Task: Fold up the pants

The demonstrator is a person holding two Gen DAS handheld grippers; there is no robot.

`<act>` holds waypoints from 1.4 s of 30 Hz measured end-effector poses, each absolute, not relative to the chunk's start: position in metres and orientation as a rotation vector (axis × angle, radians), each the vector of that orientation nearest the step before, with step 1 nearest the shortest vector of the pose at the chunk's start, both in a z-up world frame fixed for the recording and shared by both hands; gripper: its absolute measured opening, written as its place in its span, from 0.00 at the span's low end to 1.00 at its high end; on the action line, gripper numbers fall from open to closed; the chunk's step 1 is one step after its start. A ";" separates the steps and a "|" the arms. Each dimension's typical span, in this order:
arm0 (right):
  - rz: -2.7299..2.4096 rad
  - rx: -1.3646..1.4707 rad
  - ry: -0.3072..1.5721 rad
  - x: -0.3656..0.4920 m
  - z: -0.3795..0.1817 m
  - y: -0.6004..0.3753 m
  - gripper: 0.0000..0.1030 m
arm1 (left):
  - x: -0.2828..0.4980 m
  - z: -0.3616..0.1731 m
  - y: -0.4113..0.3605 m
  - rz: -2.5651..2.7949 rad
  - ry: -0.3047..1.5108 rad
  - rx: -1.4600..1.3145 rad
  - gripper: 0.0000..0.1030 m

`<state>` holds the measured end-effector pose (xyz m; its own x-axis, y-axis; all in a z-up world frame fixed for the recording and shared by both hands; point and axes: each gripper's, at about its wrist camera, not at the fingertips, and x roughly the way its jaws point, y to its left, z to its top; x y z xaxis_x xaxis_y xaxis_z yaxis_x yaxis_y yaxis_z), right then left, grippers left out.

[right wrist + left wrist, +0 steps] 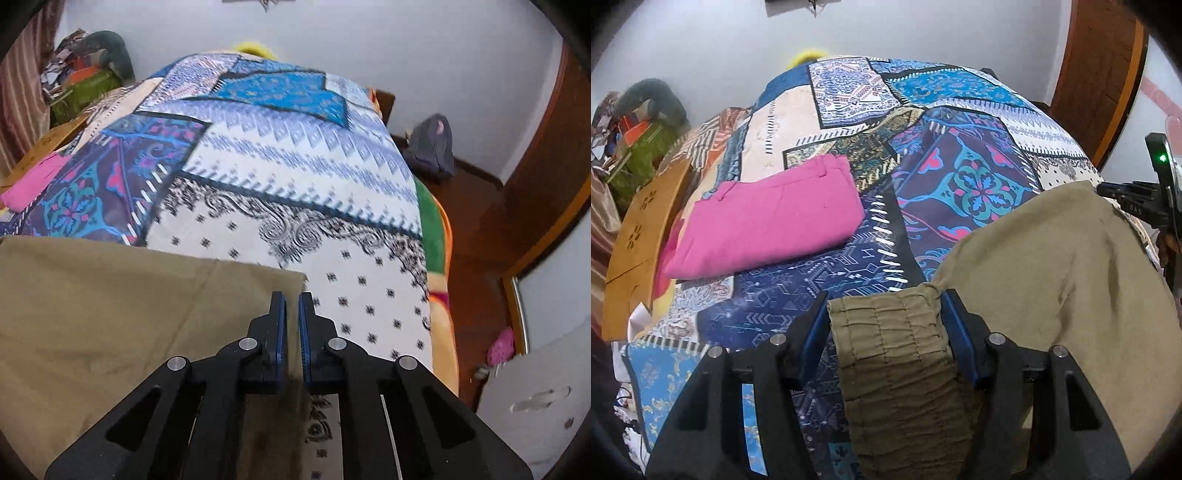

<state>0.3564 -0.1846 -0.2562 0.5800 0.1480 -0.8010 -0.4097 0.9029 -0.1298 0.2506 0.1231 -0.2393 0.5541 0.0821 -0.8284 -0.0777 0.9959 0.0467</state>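
Left gripper [884,306] clamped on pants [1052,266] waistband, cloth bunched between fingers. Right gripper [291,306] nearly together, pinching pants edge; grip unconfirmed. Pants lie just ahead on bedspread [295,177]. Keep both ends level, taut; fold over evenly.

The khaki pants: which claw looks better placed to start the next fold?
Probably the left claw: its jaws straddle the khaki pants' waistband. The right claw sits nearly closed at their edge.

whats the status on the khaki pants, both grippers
Left gripper clamped on elastic waistband of khaki pants. Right gripper nearly shut at pants' far edge, grip unclear. Folded pink pants lie apart on bedspread, not in the way.
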 end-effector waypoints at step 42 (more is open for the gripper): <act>0.624 -0.152 0.748 0.156 -0.144 -0.167 0.36 | 0.097 -0.177 0.128 0.114 0.917 -0.217 0.63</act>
